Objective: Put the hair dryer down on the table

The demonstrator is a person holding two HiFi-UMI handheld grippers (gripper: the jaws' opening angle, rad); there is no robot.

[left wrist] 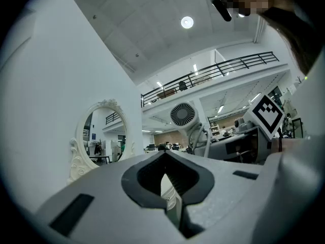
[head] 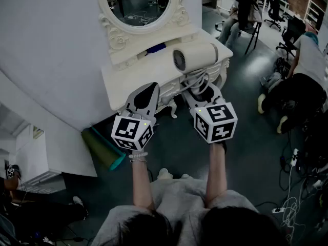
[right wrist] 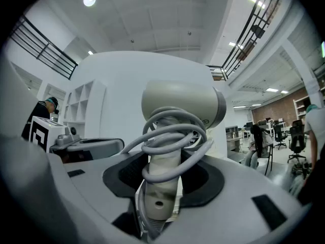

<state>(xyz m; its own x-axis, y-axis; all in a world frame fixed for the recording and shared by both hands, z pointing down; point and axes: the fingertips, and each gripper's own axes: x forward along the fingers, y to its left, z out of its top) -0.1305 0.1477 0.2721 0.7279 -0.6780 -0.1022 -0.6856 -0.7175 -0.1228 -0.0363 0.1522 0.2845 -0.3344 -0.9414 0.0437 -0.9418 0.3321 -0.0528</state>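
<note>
A cream hair dryer [head: 197, 55] with its grey cord wound round the handle hangs over the right end of the white dressing table [head: 133, 78]. My right gripper [head: 202, 88] is shut on the handle [right wrist: 162, 172], with the barrel [right wrist: 183, 103] upright above the jaws. Whether the dryer touches the tabletop I cannot tell. My left gripper [head: 146, 92] hovers at the table's front edge, shut and holding nothing [left wrist: 165, 179]. From the left gripper view the dryer's rear grille [left wrist: 184, 115] faces me.
An oval mirror [head: 138, 4] in an ornate white frame stands at the back of the table, with a small blue object [head: 155, 48] on the ledge below it. A teal bin [head: 105, 147] leans under the table's left side. People sit on chairs [head: 241, 14] behind; cables [head: 292, 204] lie on the floor at right.
</note>
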